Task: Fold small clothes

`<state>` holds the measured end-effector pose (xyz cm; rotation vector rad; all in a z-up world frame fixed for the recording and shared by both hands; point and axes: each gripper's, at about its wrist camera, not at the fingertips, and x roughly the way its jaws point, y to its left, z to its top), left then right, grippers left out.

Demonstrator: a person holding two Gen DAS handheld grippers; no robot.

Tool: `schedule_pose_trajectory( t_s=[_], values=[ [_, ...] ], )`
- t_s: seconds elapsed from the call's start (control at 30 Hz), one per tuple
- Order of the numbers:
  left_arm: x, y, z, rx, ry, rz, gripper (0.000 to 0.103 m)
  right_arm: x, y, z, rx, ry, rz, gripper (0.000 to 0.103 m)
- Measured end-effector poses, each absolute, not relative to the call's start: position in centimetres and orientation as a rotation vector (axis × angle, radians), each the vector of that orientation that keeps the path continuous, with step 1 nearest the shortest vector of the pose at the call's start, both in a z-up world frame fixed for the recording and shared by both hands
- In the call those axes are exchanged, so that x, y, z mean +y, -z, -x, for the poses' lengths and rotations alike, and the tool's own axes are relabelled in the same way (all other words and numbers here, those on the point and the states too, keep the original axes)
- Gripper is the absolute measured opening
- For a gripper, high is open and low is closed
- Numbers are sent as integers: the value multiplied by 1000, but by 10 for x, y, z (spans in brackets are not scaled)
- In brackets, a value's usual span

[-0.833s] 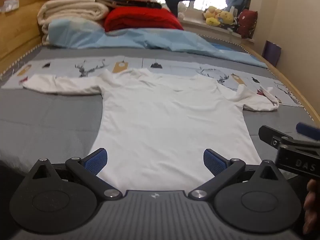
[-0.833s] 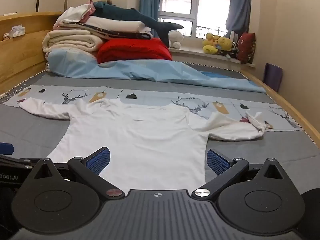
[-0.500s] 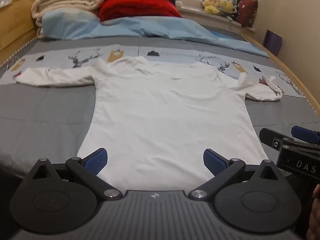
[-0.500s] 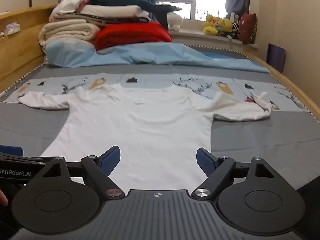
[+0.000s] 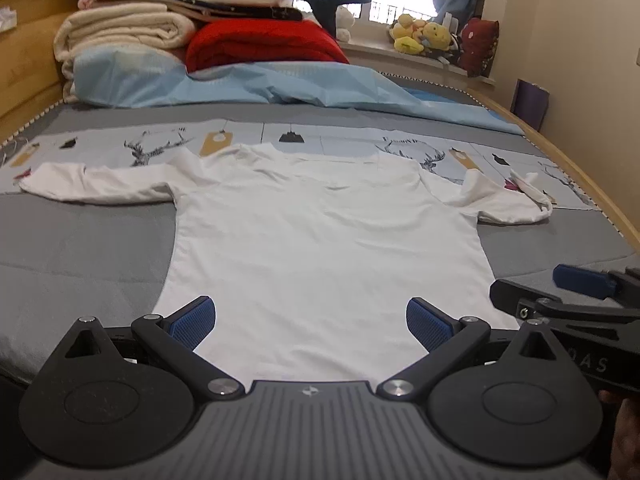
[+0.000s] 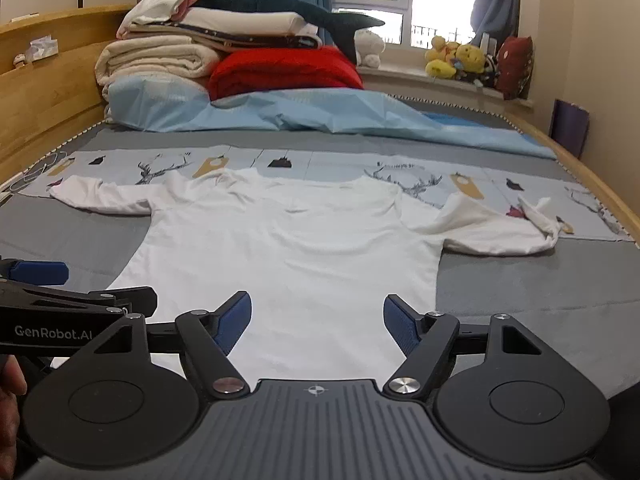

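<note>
Bedding fills both views: a grey bedspread (image 5: 88, 248) with a pale printed band of deer and tags running across it beyond the fingers. Farther off lies a rumpled light-blue sheet (image 6: 304, 114), and behind that a stack of folded blankets (image 6: 160, 60) with a red quilt (image 6: 280, 70) beside it. A wooden bed frame (image 6: 44, 92) borders the bed on the left, and plush toys (image 6: 456, 58) sit on the window sill at the far right.

On the grey spread, straight ahead of both grippers, a white long-sleeved shirt (image 5: 320, 240) lies flat with its hem nearest the fingers and its collar away from them. One sleeve stretches straight out to the left; the other, on the right, is bent and bunched at its cuff.

The left gripper (image 5: 310, 322) hovers over the hem with its blue pads spread wide and nothing between them but the cloth lying underneath; its fingers are released. The right gripper (image 6: 316, 322) hangs likewise over the hem, nearer the shirt's right edge, tilted downward, its pads parted and clasping nothing. Each gripper shows at the edge of the other's view, so they sit side by side, near but apart. A bit of the person's hand (image 6: 10, 400) shows at the lower left corner of the right wrist view.
</note>
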<state>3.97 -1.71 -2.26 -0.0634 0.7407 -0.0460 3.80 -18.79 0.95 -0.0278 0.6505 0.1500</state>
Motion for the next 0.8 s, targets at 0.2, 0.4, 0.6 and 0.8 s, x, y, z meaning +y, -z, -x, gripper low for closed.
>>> schedule_pose_trajectory(
  t_s=[0.2,0.4,0.6,0.8],
  values=[
    [-15,26,-44,776,73,93,102,-185,-5,-41,679,-164,16,66],
    [-15,28,-45,791,69,85,102,-182,-2,-42,678,-161,20,61],
    [-16,29,-48,806,54,85,102,-183,0,-46,698,-166,11,61],
    [-19,29,-49,808,48,66,102,-183,-1,-45,694,-167,15,60]
  ],
)
